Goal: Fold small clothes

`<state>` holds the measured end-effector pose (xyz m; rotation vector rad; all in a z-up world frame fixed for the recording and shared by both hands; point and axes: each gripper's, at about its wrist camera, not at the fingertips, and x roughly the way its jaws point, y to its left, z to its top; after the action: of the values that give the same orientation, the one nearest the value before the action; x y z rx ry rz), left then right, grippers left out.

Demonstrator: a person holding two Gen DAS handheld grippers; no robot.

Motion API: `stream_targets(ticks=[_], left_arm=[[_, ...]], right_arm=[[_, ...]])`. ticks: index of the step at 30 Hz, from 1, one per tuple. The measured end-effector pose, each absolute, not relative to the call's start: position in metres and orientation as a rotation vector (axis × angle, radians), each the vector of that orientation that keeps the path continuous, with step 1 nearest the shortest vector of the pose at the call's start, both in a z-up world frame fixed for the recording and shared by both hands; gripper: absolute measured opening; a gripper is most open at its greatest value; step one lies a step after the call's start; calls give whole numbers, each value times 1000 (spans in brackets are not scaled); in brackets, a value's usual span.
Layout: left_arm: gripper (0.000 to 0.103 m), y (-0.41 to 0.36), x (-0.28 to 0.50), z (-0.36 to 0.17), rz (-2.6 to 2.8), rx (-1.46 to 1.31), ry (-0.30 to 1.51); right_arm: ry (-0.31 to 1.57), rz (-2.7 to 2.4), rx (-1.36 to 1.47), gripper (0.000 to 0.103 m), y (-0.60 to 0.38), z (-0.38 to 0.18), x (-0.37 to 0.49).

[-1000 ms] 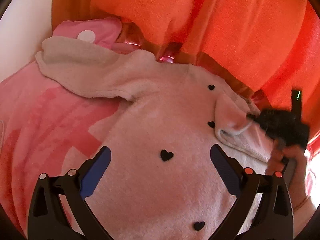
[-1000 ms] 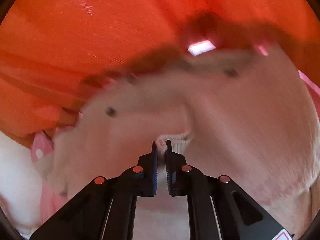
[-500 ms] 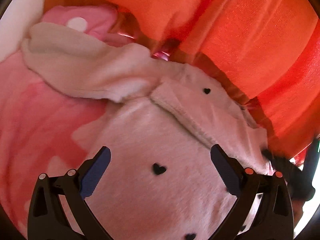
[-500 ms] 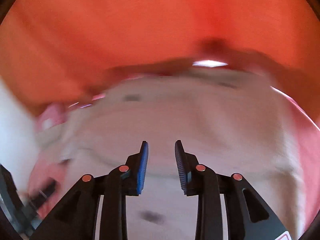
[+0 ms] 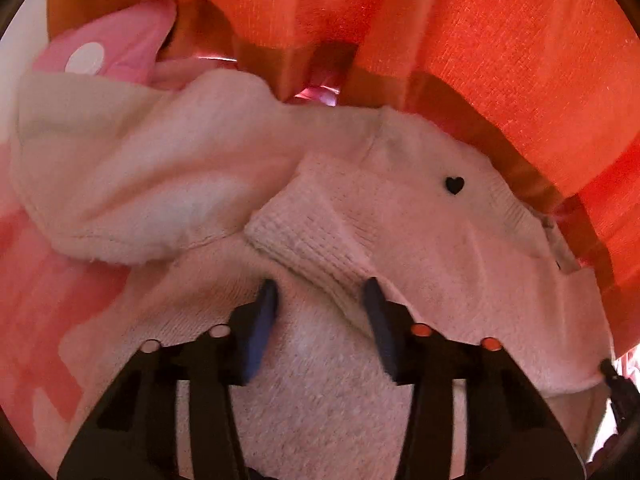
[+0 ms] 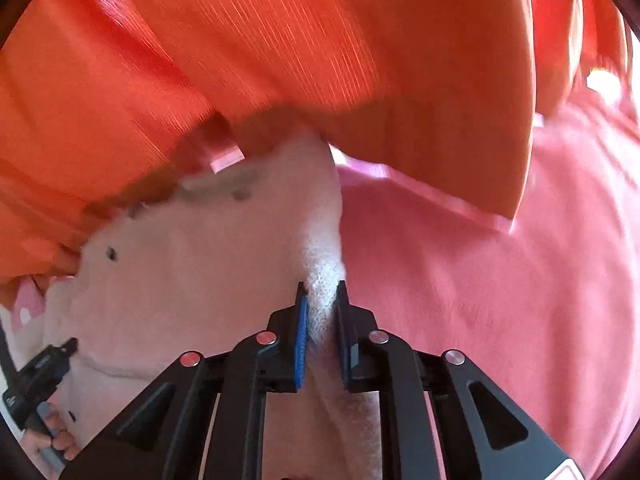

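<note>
The pink heart-print sweater [image 5: 420, 240] lies on the pink bedspread [image 6: 500, 280], soft, light, floppy. My right gripper [image 6: 322, 300] pinches its fuzzy edge; my left gripper [image 5: 320, 304] hovers part-spread by the ribbed cuff [image 5: 304, 240], the firmest hold.

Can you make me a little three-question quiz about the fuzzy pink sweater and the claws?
1. True or false: the right claw is pinching an edge of the pink sweater.
2. What shape are the little black marks on the sweater, like this one? A) stars B) hearts C) dots
3. Fill the gap: the big cloth hanging behind the sweater is ____ coloured.

Key
1. True. A fold of fuzzy fabric sits between its blue pads.
2. B, hearts.
3. Orange.

Bonus fact: the left claw is open just above the folded-over sleeve cuff.
</note>
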<state>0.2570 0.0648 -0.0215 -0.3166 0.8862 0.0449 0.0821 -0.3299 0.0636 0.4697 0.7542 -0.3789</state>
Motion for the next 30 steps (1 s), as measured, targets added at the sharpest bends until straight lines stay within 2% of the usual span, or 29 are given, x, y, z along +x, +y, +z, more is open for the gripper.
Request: stream_targets(ticks=[3, 6, 7, 9, 10, 11, 14, 18, 21, 24, 25, 26, 27, 28, 30], left_arm=[[39, 72, 254, -26, 20, -322, 878], [39, 92, 242, -16, -8, -375, 872], [43, 108, 236, -10, -25, -427, 852], [62, 145, 224, 5, -6, -490, 798], [76, 170, 217, 13, 49, -502, 765], [84, 188, 212, 17, 88, -509, 745], [87, 268, 204, 22, 246, -534, 724], [87, 378, 205, 0, 432, -724, 749], [86, 417, 219, -20, 447, -816, 784], [86, 424, 233, -22, 449, -809, 769], [85, 423, 238, -22, 446, -793, 765], [72, 420, 244, -21, 452, -763, 770], [53, 416, 252, -19, 412, -721, 770], [14, 415, 259, -22, 347, -726, 796], [10, 411, 259, -18, 328, -749, 782]], right_arm=[[842, -449, 531, 9, -348, 25, 80], [839, -494, 415, 11, -326, 53, 78], [814, -505, 390, 12, -315, 68, 74], [763, -458, 369, 22, -281, 100, 61], [763, -424, 371, 23, -271, 107, 50], [767, -389, 369, 27, -256, 113, 44], [779, -292, 271, 33, -201, 117, 17], [801, -210, 92, 40, -130, 106, 11], [797, -141, 16, 43, -103, 98, 8], [822, -122, -13, 46, -92, 84, 12], [841, -117, -18, 46, -89, 79, 12], [860, -118, -22, 46, -87, 72, 14], [868, -123, -20, 46, -86, 69, 15], [877, -126, -14, 46, -87, 67, 17], [871, -133, 3, 46, -90, 69, 16]])
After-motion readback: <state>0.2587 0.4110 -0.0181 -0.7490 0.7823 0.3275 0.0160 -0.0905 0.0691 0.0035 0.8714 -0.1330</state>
